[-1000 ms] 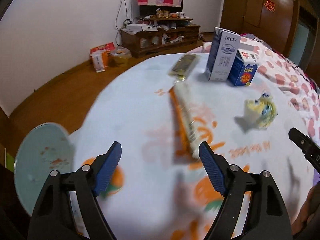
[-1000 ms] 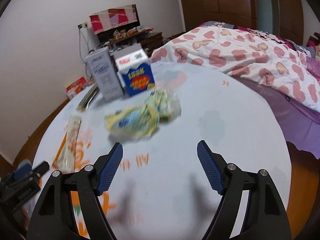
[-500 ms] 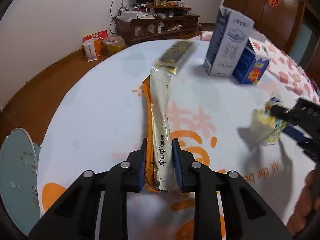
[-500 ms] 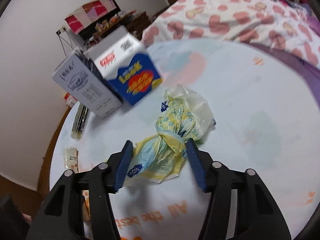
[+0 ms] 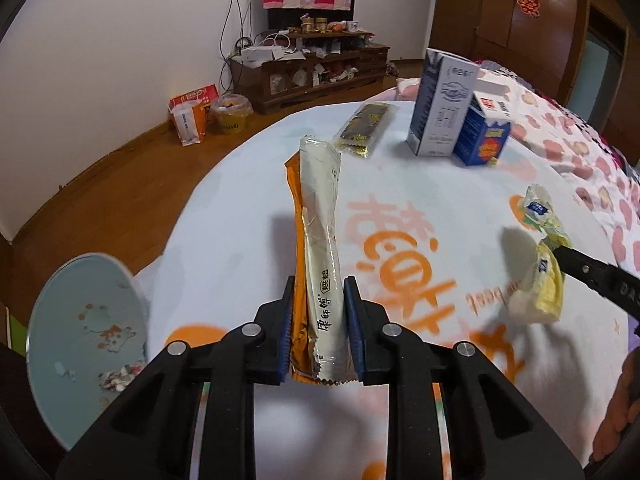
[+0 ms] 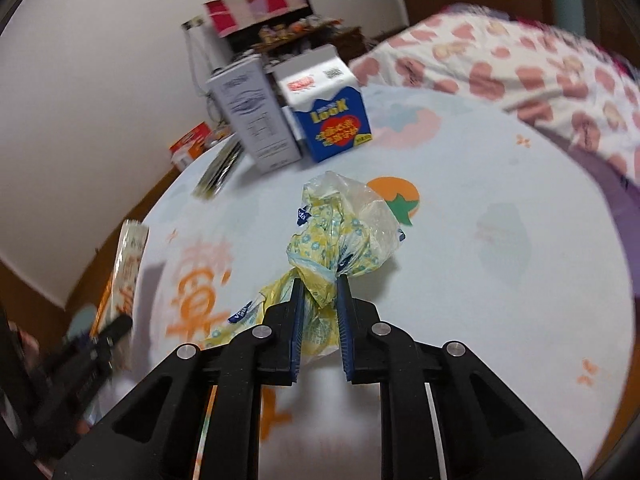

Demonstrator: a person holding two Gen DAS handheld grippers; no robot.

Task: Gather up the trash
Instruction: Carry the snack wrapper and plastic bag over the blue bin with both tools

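Observation:
My left gripper (image 5: pixel 319 292) is shut on a long cream and orange snack wrapper (image 5: pixel 320 232) and holds it lifted above the round table (image 5: pixel 248 216). My right gripper (image 6: pixel 319 286) is shut on a crumpled yellow plastic bag (image 6: pixel 340 228), also raised off the table; the bag also shows at the right of the left wrist view (image 5: pixel 542 264). A dark gold-edged flat wrapper (image 5: pixel 366 128) lies on the table farther back.
A tall grey-white carton (image 5: pixel 442 104) and a blue carton (image 5: pixel 486 132) stand at the table's far side. A pale blue bin (image 5: pixel 80 344) sits low at the left. A bed with heart-print bedding (image 6: pixel 520 64) lies beyond the table.
Both grippers closed from wide open onto their items. The left lifted the long wrapper and the right lifted the yellow bag off the table.

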